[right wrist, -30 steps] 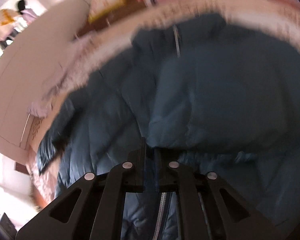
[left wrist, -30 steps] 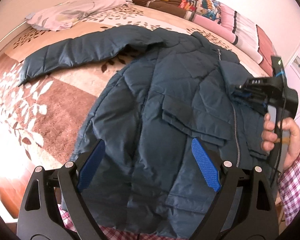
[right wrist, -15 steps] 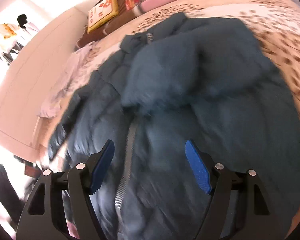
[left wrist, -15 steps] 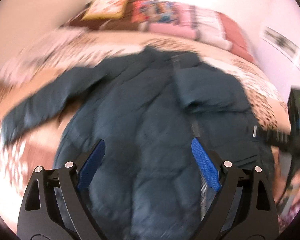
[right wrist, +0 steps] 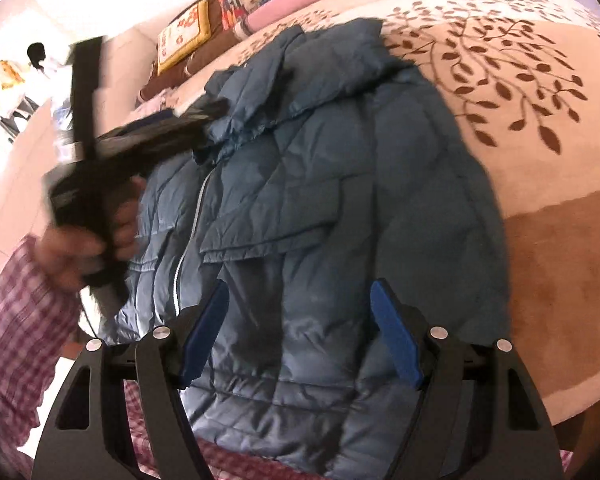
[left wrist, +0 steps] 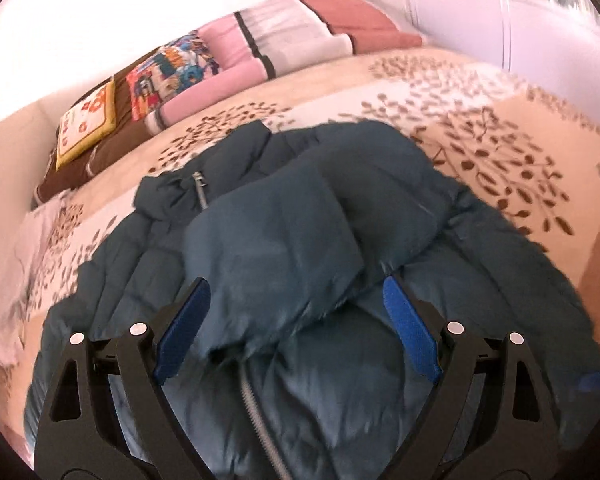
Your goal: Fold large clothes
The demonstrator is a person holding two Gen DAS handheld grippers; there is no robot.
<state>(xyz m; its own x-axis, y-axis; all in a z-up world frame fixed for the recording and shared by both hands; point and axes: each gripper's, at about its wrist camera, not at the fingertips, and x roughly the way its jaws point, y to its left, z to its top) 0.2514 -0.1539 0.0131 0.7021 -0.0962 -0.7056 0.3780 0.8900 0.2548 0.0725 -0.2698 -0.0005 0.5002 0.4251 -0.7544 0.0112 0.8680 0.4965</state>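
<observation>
A dark teal puffer jacket lies front-up on the bed, zipper running toward me. One sleeve is folded across the chest. My left gripper hovers open above the jacket's front, nothing between its blue pads. My right gripper stands open above the jacket's lower half, pads clear of the fabric. In the right wrist view the left gripper is a blur over the collar area, held by a hand.
The bedspread has a brown leaf pattern. Cushions and folded blankets line the head of the bed. A pale cloth lies at the left edge. A plaid sleeve fills the lower left of the right wrist view.
My right gripper opened and let go of the jacket fabric, then drew back. The sleeve now lies across the chest. My left gripper swung across the jacket and rolled.
</observation>
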